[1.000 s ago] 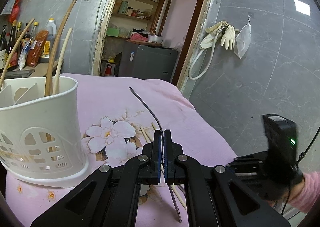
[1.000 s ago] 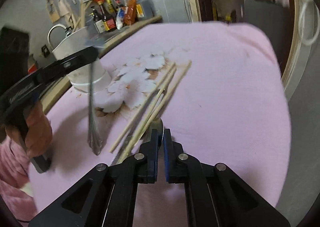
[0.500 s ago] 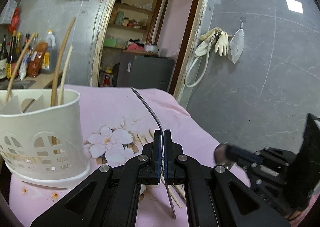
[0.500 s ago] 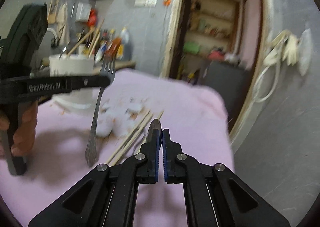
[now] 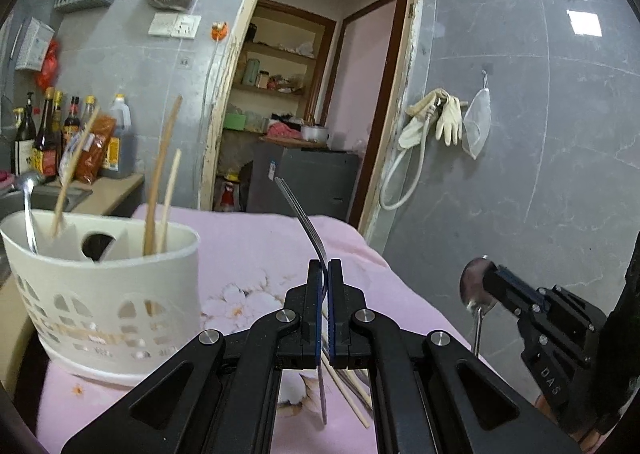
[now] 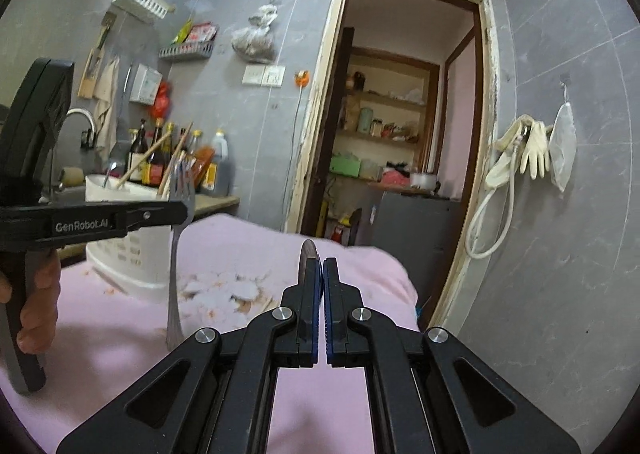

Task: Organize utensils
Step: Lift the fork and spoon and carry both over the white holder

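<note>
- Left gripper (image 5: 324, 270): pads pressed together on a fork (image 5: 308, 230), pinched at the neck. Tines up toward centre of the left wrist frame, handle hanging below the jaws toward bottom centre. Long axis near vertical, curved at the top.
- Same fork in the right wrist view (image 6: 176, 254): left of frame, tines uppermost, handle end just above the pink cloth (image 6: 240, 334). Held clear of the cloth, probably so it can go handle-first into the caddy.
- Right gripper (image 6: 319, 274): fingers shut tight on a spoon (image 6: 307, 254), bowl edge-on above the fingertips. In the left wrist view the spoon (image 5: 472, 288) sits lower right, bowl up, thin stem dropping straight down. Long axis vertical.
- Both utensils carried head up, likely to match the items standing in the caddy.
- White slotted caddy (image 5: 100, 286): lower left of the left wrist frame, standing on the cloth, near the fork but apart from it. Holds wooden chopsticks (image 5: 158, 193) leaning upward and a metal spoon at its left end.
- Loose chopsticks (image 5: 348, 394) lying on the cloth, bottom centre, partly hidden behind the left jaws. Judged not yet sorted.
- Next step, judged: lower each utensil into a compartment; which compartment cannot be told.
</note>
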